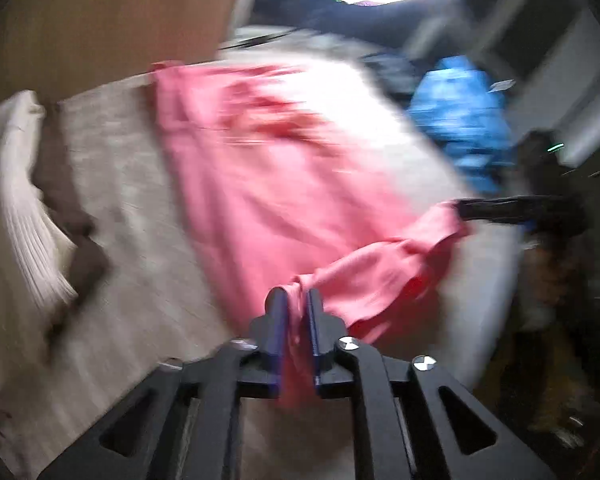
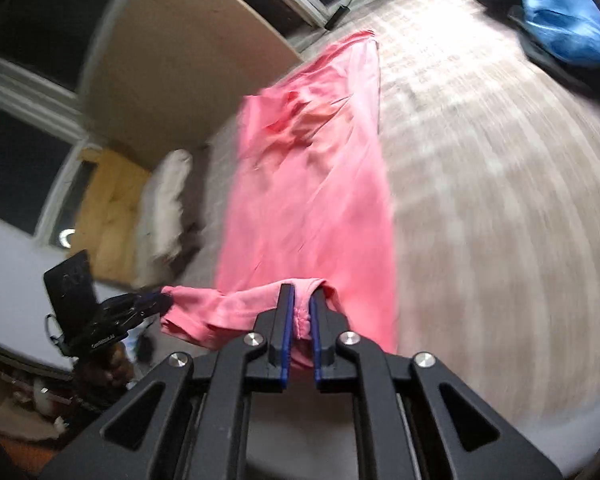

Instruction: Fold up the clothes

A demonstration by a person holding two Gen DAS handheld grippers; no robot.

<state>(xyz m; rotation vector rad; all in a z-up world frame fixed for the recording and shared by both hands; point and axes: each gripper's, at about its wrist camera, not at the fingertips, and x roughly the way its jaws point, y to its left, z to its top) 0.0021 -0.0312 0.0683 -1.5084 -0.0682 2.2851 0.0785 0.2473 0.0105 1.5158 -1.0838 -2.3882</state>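
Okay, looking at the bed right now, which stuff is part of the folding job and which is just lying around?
In the job:
pink garment
left gripper, shut on its near edge
right gripper, shut on the same edge

Lying about:
blue cloth
white pillow
bed cover

Garment [image 1: 268, 184] is solid pink, darker reddish creases near its far end. Bedspread [image 2: 480, 168] is beige/off-white with faint stripes or a weave, too blurred to tell which. Pillow [image 1: 24, 208] is white and ribbed. Blue cloth [image 1: 460, 120], mottled lighter and darker. Headboard [image 2: 188, 64] is plain tan. Both grippers' frames black; finger pads [image 2: 286, 320] blue.
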